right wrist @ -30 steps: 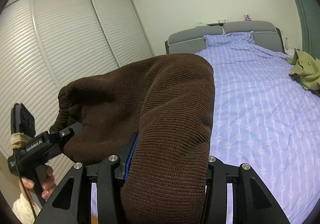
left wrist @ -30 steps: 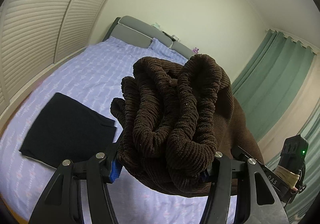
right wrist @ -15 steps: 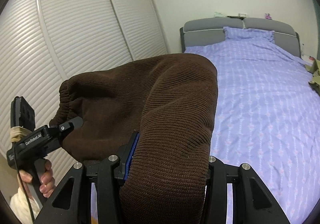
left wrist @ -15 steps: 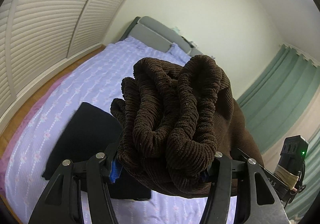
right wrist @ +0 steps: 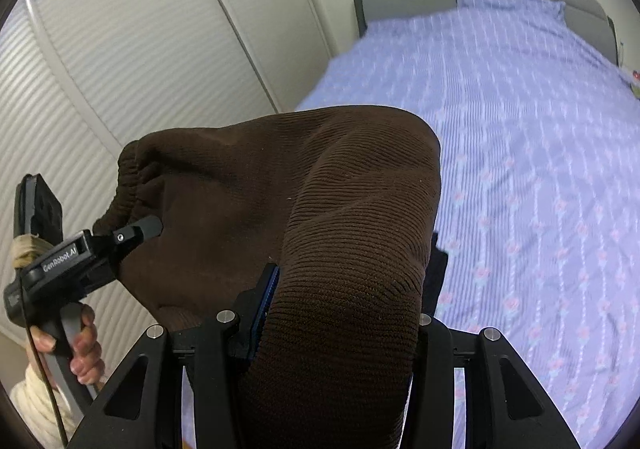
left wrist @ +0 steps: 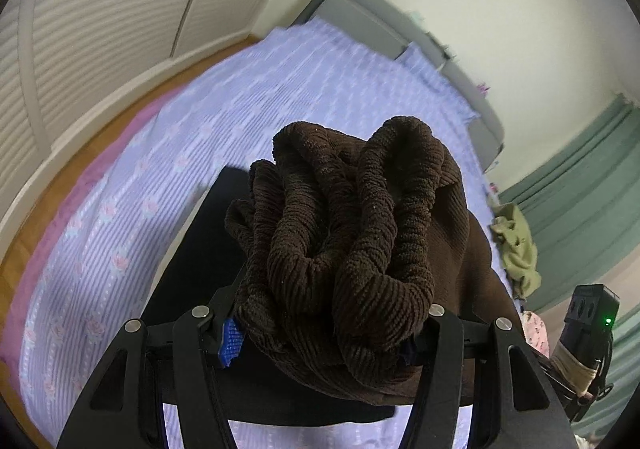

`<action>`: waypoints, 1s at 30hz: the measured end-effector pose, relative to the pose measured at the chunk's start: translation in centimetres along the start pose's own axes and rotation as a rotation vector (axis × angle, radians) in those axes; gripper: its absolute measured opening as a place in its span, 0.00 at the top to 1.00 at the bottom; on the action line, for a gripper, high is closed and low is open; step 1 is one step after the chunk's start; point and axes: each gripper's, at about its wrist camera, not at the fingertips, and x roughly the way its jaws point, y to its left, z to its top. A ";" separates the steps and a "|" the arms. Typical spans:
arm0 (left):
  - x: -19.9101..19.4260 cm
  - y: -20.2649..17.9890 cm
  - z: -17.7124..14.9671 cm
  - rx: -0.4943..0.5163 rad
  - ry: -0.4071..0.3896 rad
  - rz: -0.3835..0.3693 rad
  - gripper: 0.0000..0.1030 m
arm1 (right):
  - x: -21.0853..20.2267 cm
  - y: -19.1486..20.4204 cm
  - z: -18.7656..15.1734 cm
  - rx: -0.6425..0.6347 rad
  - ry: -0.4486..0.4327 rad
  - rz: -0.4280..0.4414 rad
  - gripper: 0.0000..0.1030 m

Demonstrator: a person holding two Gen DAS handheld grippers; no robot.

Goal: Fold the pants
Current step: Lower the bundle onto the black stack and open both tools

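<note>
Since earlier frame, black folded garment (left wrist: pixel 200 249) slides under us; both grippers, left gripper (left wrist: pixel 328 329) and right gripper (right wrist: pixel 336 313), clench brown pants (left wrist: pixel 344 233). Carrying step; next we lower pants onto bed (right wrist: pixel 540 169).

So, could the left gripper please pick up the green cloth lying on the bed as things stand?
Probably not yet: the left gripper is shut on the brown pants, so its jaws are full. The green cloth lies far off, beyond the pants on the bed.

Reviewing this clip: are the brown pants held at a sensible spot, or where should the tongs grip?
Sensible, I'd judge: the left tongs pinch the gathered waistband of the brown pants, the right tongs the ribbed cloth beside it. The thick elastic edge, approached end-on, gives the firmest bite.
</note>
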 end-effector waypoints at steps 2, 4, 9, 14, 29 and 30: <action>1.9 1.2 0.0 -0.017 0.031 0.018 0.44 | 1.4 -0.4 -0.4 0.012 0.032 -0.006 0.56; 3.4 2.2 -0.1 -0.030 0.060 0.035 0.44 | 3.0 -0.6 -0.9 0.010 0.064 -0.014 0.56; 6.4 4.5 -1.0 -0.049 0.142 0.090 0.41 | 6.5 -0.9 -2.2 0.036 0.147 -0.011 0.56; 6.3 4.6 -1.4 0.057 0.148 0.252 0.34 | 7.3 -1.3 -2.7 0.065 0.201 0.003 0.40; 0.9 0.4 -2.8 0.227 0.040 0.372 0.17 | -0.5 -0.1 -3.0 -0.099 0.077 -0.104 0.30; 0.0 -0.2 -3.0 0.239 0.018 0.368 0.17 | -1.7 0.1 -3.1 -0.113 0.057 -0.109 0.30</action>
